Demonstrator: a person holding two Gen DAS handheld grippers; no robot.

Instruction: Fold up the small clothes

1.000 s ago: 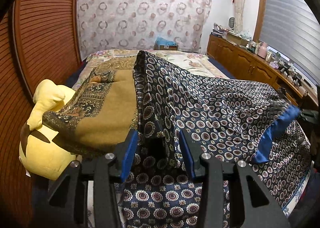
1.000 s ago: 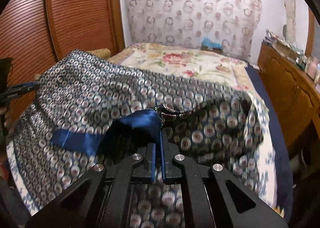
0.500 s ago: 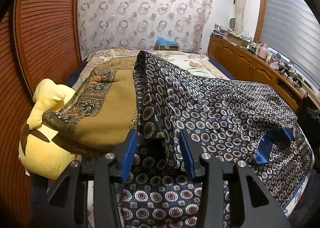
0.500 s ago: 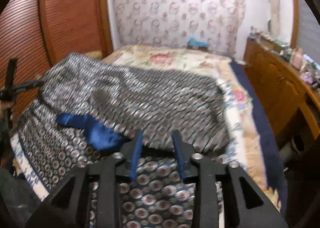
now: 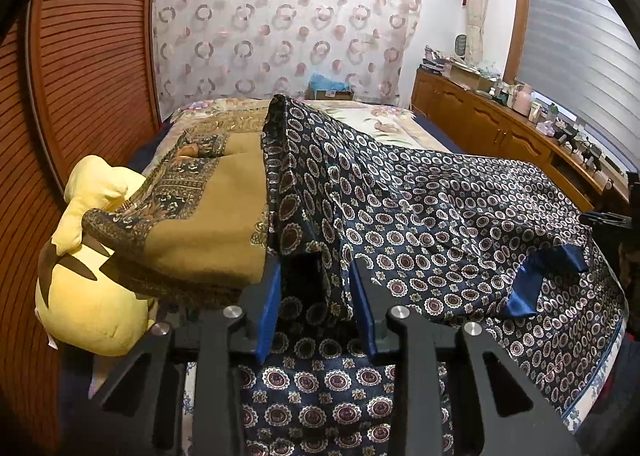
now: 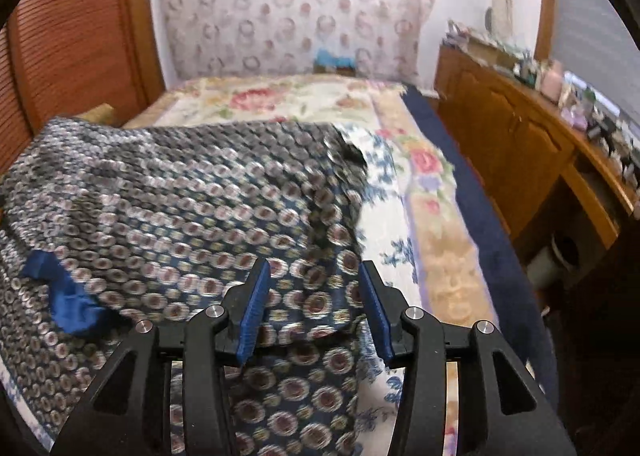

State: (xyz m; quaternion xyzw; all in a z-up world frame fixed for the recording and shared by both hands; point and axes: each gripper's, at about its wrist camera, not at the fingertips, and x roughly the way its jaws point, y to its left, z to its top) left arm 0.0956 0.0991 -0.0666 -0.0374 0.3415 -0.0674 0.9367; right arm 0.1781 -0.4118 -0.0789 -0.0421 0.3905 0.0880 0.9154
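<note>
A dark blue garment with a medallion print [image 5: 420,224] lies spread over the bed; its plain blue lining [image 5: 536,280] shows at a turned-up corner on the right. My left gripper [image 5: 316,296] is open, with a raised fold of the garment between its blue pads, not pinched. In the right wrist view the same garment [image 6: 180,208] lies flat, blurred, with the blue lining [image 6: 64,296] at the left. My right gripper [image 6: 312,304] is open and empty just above the garment's near right edge.
A yellow plush toy [image 5: 80,280] and an ochre patterned blanket [image 5: 208,224] lie left of the garment. The floral bedspread [image 6: 400,216] shows to the right. A wooden sideboard [image 6: 520,144] with small items runs along the right. A slatted wooden wall [image 5: 80,76] stands at the left.
My right gripper let go of the blue-lined corner, opened, and drew back to the right. The corner dropped onto the garment. My left gripper has not moved.
</note>
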